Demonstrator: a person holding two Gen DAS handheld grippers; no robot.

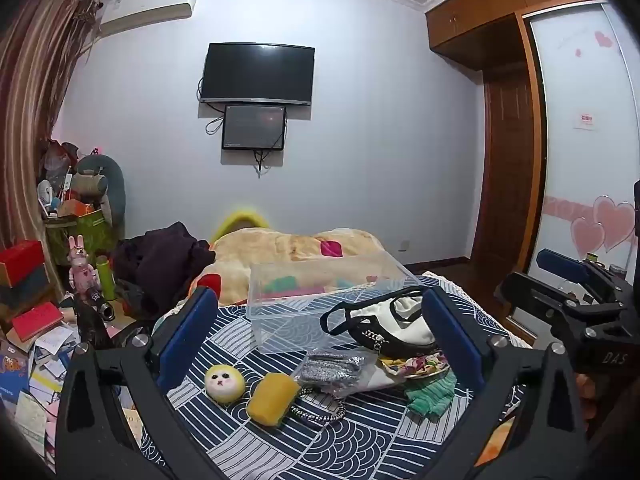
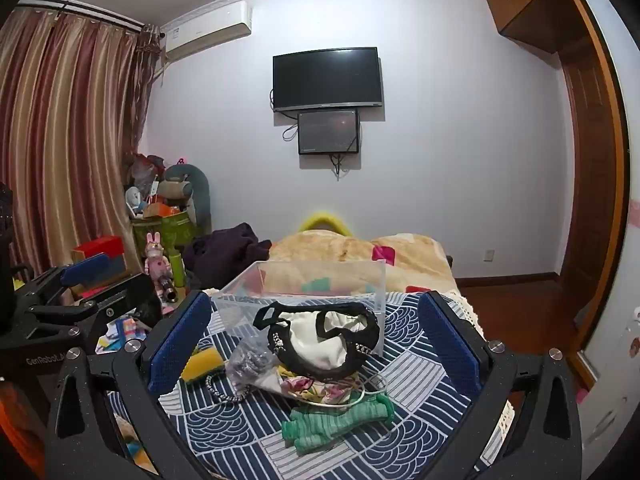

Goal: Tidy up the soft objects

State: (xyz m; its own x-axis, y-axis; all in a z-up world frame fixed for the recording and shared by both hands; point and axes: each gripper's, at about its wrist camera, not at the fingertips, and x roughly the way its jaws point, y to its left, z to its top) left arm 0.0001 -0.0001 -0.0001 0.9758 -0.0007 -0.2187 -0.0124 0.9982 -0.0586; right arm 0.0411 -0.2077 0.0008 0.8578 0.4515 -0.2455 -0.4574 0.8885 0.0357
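Nothing packed so far, by the look of it: the clear bin [image 1: 320, 304] on the bed [image 1: 360, 436] looks empty. Left gripper [image 1: 320, 332] and right gripper [image 2: 316, 340] both hover spread wide, holding nothing. Just in front of the bin lie the bag [image 2: 320, 340], sponge [image 1: 272, 398], round toy [image 1: 224, 382], glitter pouch [image 1: 334, 368] and green glove [image 2: 336, 426], all waiting.

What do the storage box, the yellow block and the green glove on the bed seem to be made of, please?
Storage box: clear rigid plastic, glossy; the bedspread pattern shows through its walls.
Yellow block: probably foam sponge; matte, rounded edges, faintly porous look.
Green glove: knitted yarn, likely; ribbed texture, limp and rumpled.
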